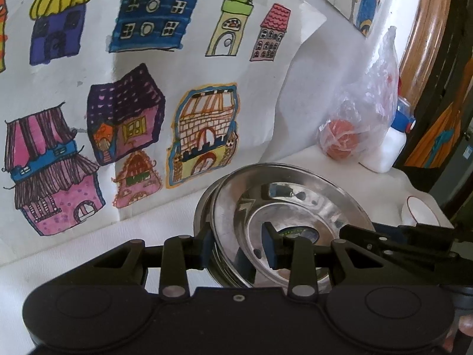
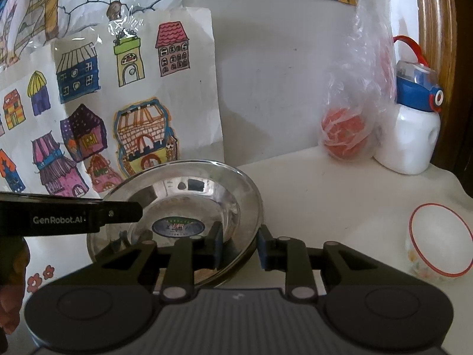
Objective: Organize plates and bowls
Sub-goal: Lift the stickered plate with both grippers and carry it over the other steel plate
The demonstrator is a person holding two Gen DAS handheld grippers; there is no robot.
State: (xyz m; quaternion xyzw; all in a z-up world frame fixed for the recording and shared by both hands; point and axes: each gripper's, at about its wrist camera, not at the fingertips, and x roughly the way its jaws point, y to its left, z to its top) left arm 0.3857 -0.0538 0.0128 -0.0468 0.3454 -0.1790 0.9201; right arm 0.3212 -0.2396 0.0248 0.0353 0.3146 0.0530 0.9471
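Both claws straddle the rim of the shiny round steel plate (image 2: 189,204), which sits atop a second steel plate (image 1: 204,207) on the white worktop (image 2: 325,195). The left claw (image 1: 239,248) takes its left edge and the right claw (image 2: 239,245) its near-right edge, probably to steady the stack. Both claws are part open; pad contact is unclear. The lower plate is mostly hidden. The white red-rimmed bowl (image 2: 440,242) waits right.

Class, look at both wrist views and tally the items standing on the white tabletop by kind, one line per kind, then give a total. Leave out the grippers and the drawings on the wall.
Steel plates: 2, stacked
White bowl with red rim: 1
Clear plastic bag holding a red fruit: 1
White bottle with blue lid: 1
Total: 5
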